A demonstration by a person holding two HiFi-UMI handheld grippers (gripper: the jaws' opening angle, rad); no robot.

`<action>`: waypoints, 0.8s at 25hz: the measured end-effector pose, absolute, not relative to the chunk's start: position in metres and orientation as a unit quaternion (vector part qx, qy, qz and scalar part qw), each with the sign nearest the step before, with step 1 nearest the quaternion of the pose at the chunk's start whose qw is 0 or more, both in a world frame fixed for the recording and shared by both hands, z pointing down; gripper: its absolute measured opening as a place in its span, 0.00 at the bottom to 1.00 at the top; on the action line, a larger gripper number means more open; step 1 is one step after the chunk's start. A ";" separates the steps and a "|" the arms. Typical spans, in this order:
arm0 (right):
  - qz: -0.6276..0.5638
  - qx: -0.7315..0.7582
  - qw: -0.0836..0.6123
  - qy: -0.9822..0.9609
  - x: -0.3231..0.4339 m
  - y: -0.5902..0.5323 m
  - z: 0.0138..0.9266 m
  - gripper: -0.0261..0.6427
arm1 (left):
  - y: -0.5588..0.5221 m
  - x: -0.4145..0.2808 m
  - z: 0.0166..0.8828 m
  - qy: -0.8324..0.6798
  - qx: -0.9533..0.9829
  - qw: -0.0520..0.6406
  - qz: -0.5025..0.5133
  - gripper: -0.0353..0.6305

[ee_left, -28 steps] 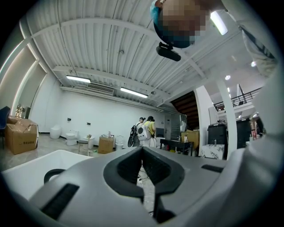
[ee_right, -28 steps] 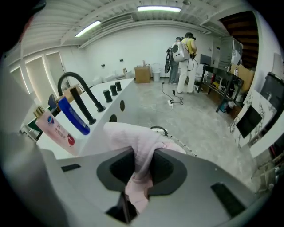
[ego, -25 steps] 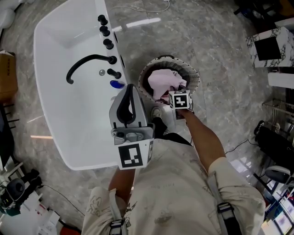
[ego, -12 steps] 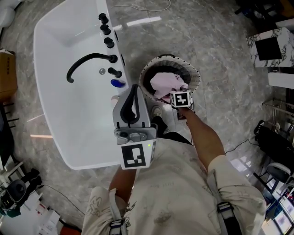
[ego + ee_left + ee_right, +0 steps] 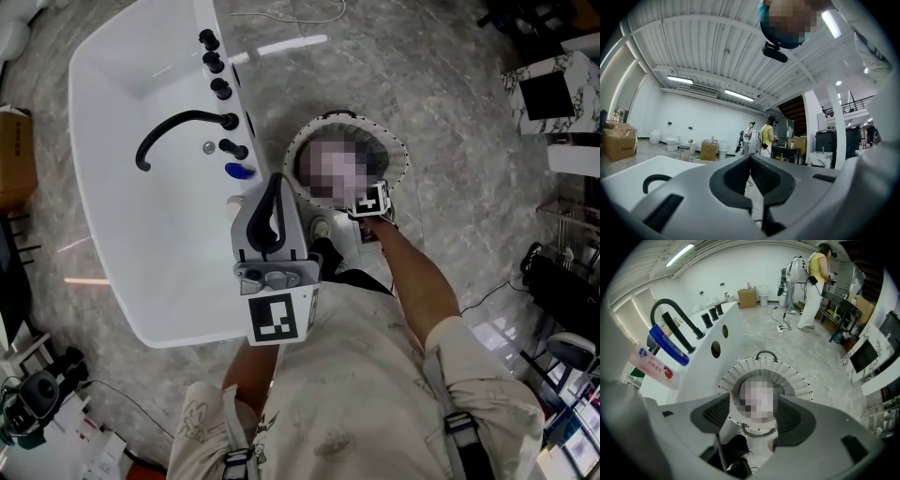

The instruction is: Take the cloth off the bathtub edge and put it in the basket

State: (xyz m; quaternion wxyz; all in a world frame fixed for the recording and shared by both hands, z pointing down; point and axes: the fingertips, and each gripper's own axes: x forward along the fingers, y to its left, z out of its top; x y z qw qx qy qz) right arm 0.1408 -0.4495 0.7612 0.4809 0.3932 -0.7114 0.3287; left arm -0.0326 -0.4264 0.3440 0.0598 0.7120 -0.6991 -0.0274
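The round woven basket (image 5: pixel 397 156) (image 5: pixel 790 375) stands on the floor beside the white bathtub (image 5: pixel 141 244) (image 5: pixel 723 329). The pink cloth (image 5: pixel 336 178) lies inside it, covered by a mosaic patch. My right gripper (image 5: pixel 364 194) (image 5: pixel 754 413) hangs over the basket's near rim and points steeply down. Its jaws have just been opening and stand apart, with nothing pressed between them. My left gripper (image 5: pixel 270 184) (image 5: pixel 751 161) is held level in front of my body by the tub's edge, jaws together and holding nothing.
A black faucet (image 5: pixel 178 127) and knobs line the tub's edge, with a blue tube (image 5: pixel 240 172) (image 5: pixel 670 346) near them. My shoe (image 5: pixel 323 251) is by the basket. A marble cabinet (image 5: pixel 553 94) stands at the right. People (image 5: pixel 813 282) work far off.
The right gripper's jaws have opened and let go of the pink cloth, which has settled lower into the basket. The left gripper has not moved.
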 end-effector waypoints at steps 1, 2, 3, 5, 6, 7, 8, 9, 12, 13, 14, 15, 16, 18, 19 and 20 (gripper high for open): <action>0.330 0.394 0.480 -0.711 0.142 -0.449 0.761 0.45 | -0.426 -0.031 0.344 -0.699 0.713 0.060 -0.027 0.06; 0.332 0.395 0.480 -0.710 0.143 -0.448 0.760 0.45 | -0.426 -0.030 0.343 -0.698 0.713 0.061 -0.026 0.06; 0.331 0.396 0.480 -0.709 0.144 -0.447 0.760 0.45 | -0.426 -0.029 0.343 -0.697 0.714 0.061 -0.026 0.06; 0.331 0.397 0.479 -0.710 0.147 -0.445 0.761 0.45 | -0.425 -0.027 0.343 -0.697 0.715 0.059 -0.024 0.06; 0.330 0.396 0.479 -0.710 0.149 -0.444 0.761 0.45 | -0.424 -0.026 0.343 -0.696 0.715 0.056 -0.024 0.06; 0.329 0.397 0.479 -0.710 0.151 -0.442 0.759 0.45 | -0.423 -0.025 0.341 -0.696 0.716 0.052 -0.026 0.06; 0.329 0.398 0.479 -0.710 0.153 -0.441 0.758 0.45 | -0.423 -0.024 0.340 -0.696 0.716 0.048 -0.028 0.06; 0.329 0.398 0.476 -0.712 0.155 -0.440 0.759 0.45 | -0.422 -0.024 0.338 -0.696 0.716 0.046 -0.030 0.06; 0.336 0.399 0.467 -0.714 0.158 -0.437 0.764 0.45 | -0.422 -0.022 0.339 -0.696 0.716 0.050 -0.026 0.06; 0.336 0.400 0.467 -0.713 0.159 -0.436 0.761 0.45 | -0.421 -0.020 0.339 -0.696 0.716 0.052 -0.025 0.06; 0.336 0.402 0.469 -0.711 0.161 -0.436 0.757 0.45 | -0.421 -0.019 0.339 -0.696 0.716 0.053 -0.025 0.06; 0.337 0.404 0.468 -0.710 0.163 -0.435 0.752 0.45 | -0.420 -0.017 0.339 -0.695 0.716 0.053 -0.024 0.06; 0.337 0.406 0.464 -0.711 0.165 -0.436 0.749 0.45 | -0.419 -0.015 0.338 -0.695 0.717 0.052 -0.024 0.06; 0.338 0.410 0.453 -0.716 0.167 -0.436 0.744 0.45 | -0.416 -0.010 0.336 -0.694 0.718 0.049 -0.024 0.06; 0.337 0.410 0.447 -0.720 0.168 -0.436 0.741 0.45 | -0.415 -0.008 0.335 -0.694 0.718 0.048 -0.024 0.06; 0.335 0.409 0.440 -0.726 0.167 -0.437 0.740 0.45 | -0.413 -0.006 0.333 -0.693 0.719 0.046 -0.025 0.06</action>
